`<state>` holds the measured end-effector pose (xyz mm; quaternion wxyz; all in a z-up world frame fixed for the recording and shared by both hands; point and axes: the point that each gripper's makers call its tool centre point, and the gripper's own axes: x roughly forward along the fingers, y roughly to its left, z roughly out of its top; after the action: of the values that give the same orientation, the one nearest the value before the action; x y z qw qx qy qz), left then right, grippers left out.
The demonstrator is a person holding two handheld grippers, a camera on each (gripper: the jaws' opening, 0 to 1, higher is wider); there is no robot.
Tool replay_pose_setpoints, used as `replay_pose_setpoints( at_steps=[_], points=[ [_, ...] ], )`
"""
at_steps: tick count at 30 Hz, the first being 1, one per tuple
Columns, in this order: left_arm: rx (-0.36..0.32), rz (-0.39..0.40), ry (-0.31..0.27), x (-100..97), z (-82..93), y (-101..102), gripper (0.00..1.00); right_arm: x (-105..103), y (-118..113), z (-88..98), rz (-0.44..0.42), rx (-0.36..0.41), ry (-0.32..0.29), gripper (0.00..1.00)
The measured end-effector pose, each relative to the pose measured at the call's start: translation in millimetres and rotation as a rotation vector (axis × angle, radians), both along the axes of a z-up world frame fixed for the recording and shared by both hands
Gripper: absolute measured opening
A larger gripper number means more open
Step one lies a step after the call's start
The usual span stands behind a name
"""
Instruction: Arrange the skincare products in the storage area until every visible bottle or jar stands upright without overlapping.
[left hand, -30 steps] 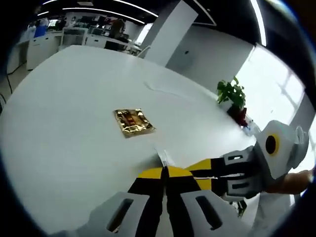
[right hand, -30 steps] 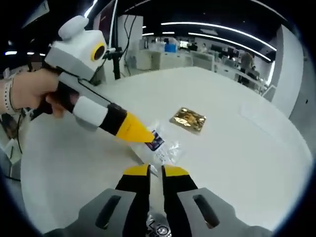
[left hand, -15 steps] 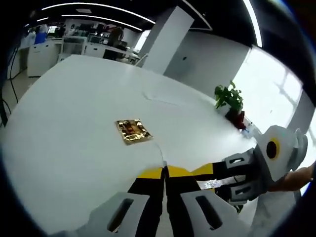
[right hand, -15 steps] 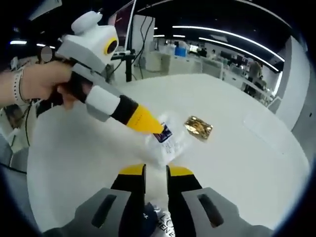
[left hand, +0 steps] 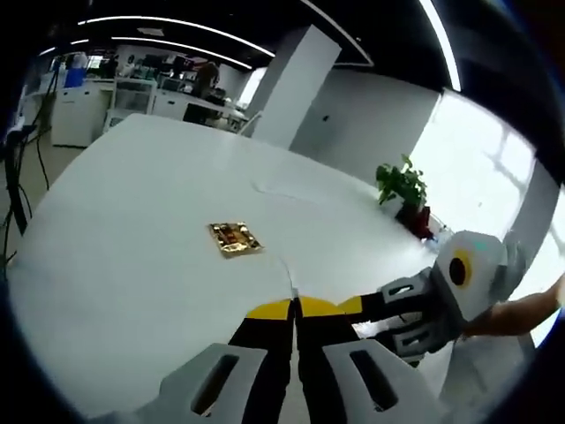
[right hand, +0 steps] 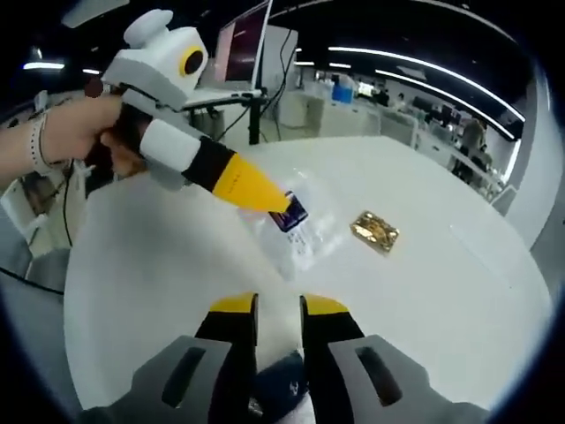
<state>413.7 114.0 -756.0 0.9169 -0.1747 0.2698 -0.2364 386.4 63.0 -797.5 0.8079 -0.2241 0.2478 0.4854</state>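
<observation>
Left gripper view
- Left gripper (left hand: 295, 311): yellow-tipped black jaws rise from 6 o'clock, pressed together with only a hairline seam between them. A thin sliver of clear plastic runs up from the tips; whether it is pinched there I cannot tell.
- Right gripper (left hand: 353, 306) comes in from 3 o'clock, yellow tips meeting the left gripper's tips, grey body and white housing with a yellow ring behind it.
- A bare forearm (left hand: 521, 309) trails off at 3 o'clock.
- Gold foil packet (left hand: 235, 238) lies flat on the white table (left hand: 115, 238) at about 11 o'clock from the jaw tips, well apart from them. Print on it is too small to read.
- Potted plant (left hand: 402, 185) stands at the table's far edge, 2 o'clock.

Right gripper view
- Right gripper (right hand: 275, 306): jaws rise from 6 o'clock with a narrow gap; a dark blue object (right hand: 281, 389) sits low between them. Whether they clamp it I cannot tell.
- Left gripper (right hand: 278, 201) reaches in from 10 o'clock, a hand (right hand: 84, 132) wrapped round its handle, a band on the wrist. Its tips are closed on the top corner of a clear plastic pouch (right hand: 300, 234).
- The pouch hangs lifted off the table (right hand: 159, 265), at 12 o'clock from the right gripper's tips. It carries a dark blue label and lines of print, not legible.
- Gold foil packet (right hand: 375, 230) lies on the table at 2 o'clock, just beyond the pouch, apart from it.
</observation>
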Motion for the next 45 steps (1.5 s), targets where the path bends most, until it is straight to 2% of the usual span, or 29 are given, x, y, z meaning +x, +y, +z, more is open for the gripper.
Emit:
replay_pose_setpoints(
  at_steps=[6,11,15,23,26,30,33,36,37,38,40,41,42,45],
  points=[
    [-0.008,0.011,-0.02,-17.2,6.0,3.8,0.01,-20.4,-0.8,10.0,0.037,0.012,0.008,0.21],
    [-0.031,0.012,-0.048,-32.6,16.0,2.6,0.01,-23.3,-1.0,11.9,0.051,0.031,0.026,0.21],
    [-0.049,0.011,-0.062,-41.6,20.8,-0.8,0.01,-35.1,-2.4,20.1,0.035,0.073,0.051,0.17],
    [-0.095,0.002,-0.109,-59.4,38.5,-11.4,0.01,-49.3,-6.1,41.4,0.017,0.155,0.077,0.18],
    [-0.113,-0.004,-0.124,-65.1,45.9,-14.1,0.01,-53.6,-9.3,49.3,0.003,0.202,0.106,0.18],
    [-0.14,-0.012,-0.133,-74.1,51.5,-17.9,0.01,-57.9,-15.0,55.9,-0.006,0.221,0.109,0.18],
    [-0.165,-0.016,-0.138,-80.6,54.7,-21.5,0.01,-63.0,-16.0,59.8,-0.014,0.266,0.142,0.19],
    [-0.164,-0.021,-0.132,-85.2,52.5,-22.7,0.01,-68.3,-17.3,64.7,-0.016,0.3,0.148,0.18],
    [-0.177,-0.019,-0.13,-86.5,52.6,-22.5,0.01,-69.1,-18.0,65.1,-0.017,0.3,0.146,0.18],
    [-0.221,-0.013,-0.128,-87.9,55.3,-23.7,0.01,-70.9,-18.4,66.0,-0.015,0.31,0.152,0.18],
    [-0.262,-0.008,-0.133,-91.7,58.9,-24.9,0.01,-75.9,-17.6,68.6,-0.027,0.354,0.199,0.19],
    [-0.287,-0.01,-0.14,-94.3,62.2,-26.0,0.01,-76.7,-17.6,69.4,-0.026,0.357,0.2,0.19],
    [-0.29,-0.01,-0.138,-95.6,62.7,-25.9,0.01,-77.5,-18.1,71.7,-0.025,0.371,0.195,0.19],
    [-0.298,-0.025,-0.14,-101.7,65.5,-29.9,0.01,-84.8,-16.2,80.7,-0.007,0.444,0.23,0.2]
  ],
)
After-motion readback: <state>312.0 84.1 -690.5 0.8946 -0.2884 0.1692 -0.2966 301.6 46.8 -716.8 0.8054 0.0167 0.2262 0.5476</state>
